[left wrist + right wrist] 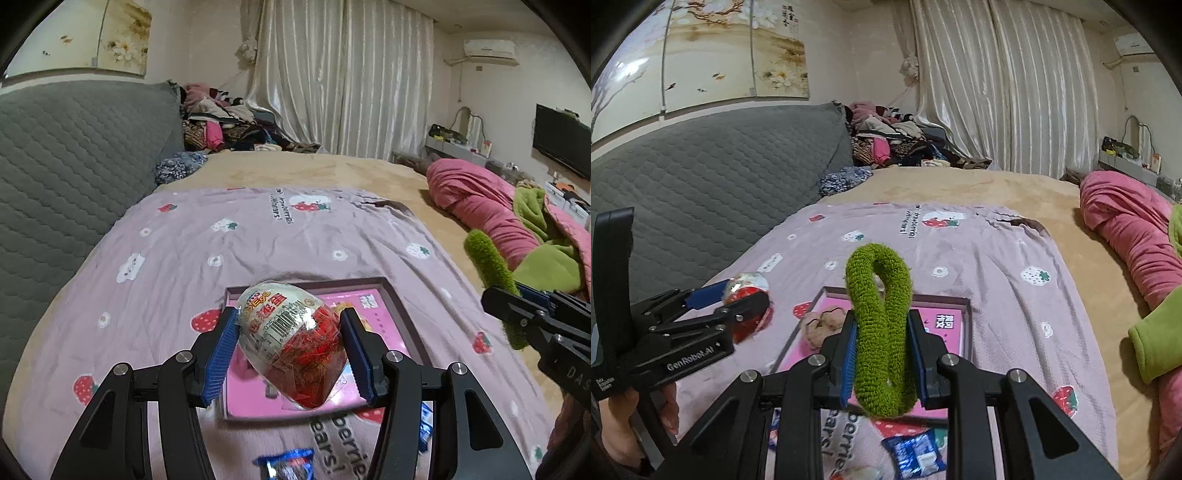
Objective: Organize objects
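My left gripper point(290, 349) is shut on a plastic-wrapped toy egg point(291, 343), white on top and red below, held above a shallow box with a pink floor point(384, 317). That gripper point(748, 295) also shows at the left of the right wrist view, with the egg point(748, 301) between its blue pads. My right gripper point(881, 354) is shut on a fuzzy green hair loop point(879, 325), held upright over the same box point(945, 325). A beige fluffy item point(822, 326) lies in the box's left part. From the left wrist view, the right gripper point(517, 306) is at the right edge with the green loop point(487, 262).
The box lies on a lilac strawberry-print sheet point(221, 254) spread over a tan bed. Blue snack packets point(916, 452) lie on the sheet near me. A grey quilted headboard point(74, 166) is to the left, and pink and green bedding point(517, 218) is piled to the right.
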Tool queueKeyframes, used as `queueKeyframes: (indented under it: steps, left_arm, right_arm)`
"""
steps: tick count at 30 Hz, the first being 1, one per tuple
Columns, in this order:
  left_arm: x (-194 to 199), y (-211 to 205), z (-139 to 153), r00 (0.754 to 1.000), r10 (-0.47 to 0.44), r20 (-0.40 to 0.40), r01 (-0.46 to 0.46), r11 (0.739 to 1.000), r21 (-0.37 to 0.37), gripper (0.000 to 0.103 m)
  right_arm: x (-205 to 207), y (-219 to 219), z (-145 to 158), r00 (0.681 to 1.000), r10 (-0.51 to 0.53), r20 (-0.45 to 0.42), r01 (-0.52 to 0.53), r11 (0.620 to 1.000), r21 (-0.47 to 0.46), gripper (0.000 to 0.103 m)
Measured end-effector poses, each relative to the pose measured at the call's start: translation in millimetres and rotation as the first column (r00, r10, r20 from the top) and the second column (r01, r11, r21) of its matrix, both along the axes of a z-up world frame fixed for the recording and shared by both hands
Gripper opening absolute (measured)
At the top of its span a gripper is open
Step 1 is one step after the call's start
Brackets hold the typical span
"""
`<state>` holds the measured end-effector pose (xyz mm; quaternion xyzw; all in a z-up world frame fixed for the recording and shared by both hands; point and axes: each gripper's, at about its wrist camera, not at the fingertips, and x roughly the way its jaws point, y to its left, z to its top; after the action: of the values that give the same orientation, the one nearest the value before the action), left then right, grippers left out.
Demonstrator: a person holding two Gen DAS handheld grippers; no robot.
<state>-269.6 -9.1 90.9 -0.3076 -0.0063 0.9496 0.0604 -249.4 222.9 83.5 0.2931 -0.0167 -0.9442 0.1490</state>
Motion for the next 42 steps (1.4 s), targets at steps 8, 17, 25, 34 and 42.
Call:
queueKeyframes:
  steps: [8, 17, 25, 34, 42]
  left_arm:
    - [-38.8, -2.8, -33.7, 1.000, 0.029, -0.009, -0.029, 0.999, -0.029, 0.058]
    - [-67.1, -3.9, -74.2, 0.999, 0.048, -0.025, -0.049, 0.997, -0.056, 0.058]
    - [-80.1, 6.3, -106.3, 0.999, 0.040, -0.029, -0.042, 0.996, -0.077, 0.058]
    - [-97.8, 7.6, -138.7, 1.000, 0.016, -0.006, -0.017, 0.999, -0.029, 0.058]
    - [-104.3, 23.7, -151.3, 0.999, -0.039, 0.033, 0.040, 0.999, -0.037, 0.058]
  right_arm:
    - [-29.6, 23.4, -22.3, 0.998, -0.056, -0.024, 0.055, 0.998, -0.042, 0.026]
    - [-65.2, 25.4, -53.2, 0.997, -0.066, -0.033, 0.063, 0.995, -0.078, 0.026]
    - [-77.7, 21.7, -89.1, 0.997, -0.074, -0.036, 0.069, 0.992, -0.107, 0.026]
    - [-93.8, 29.6, -120.6, 0.996, -0.092, 0.005, 0.092, 0.991, -0.092, 0.026]
    - [-109.6, 26.2, -144.7, 0.993, -0.091, 0.077, 0.094, 0.995, -0.039, 0.026]
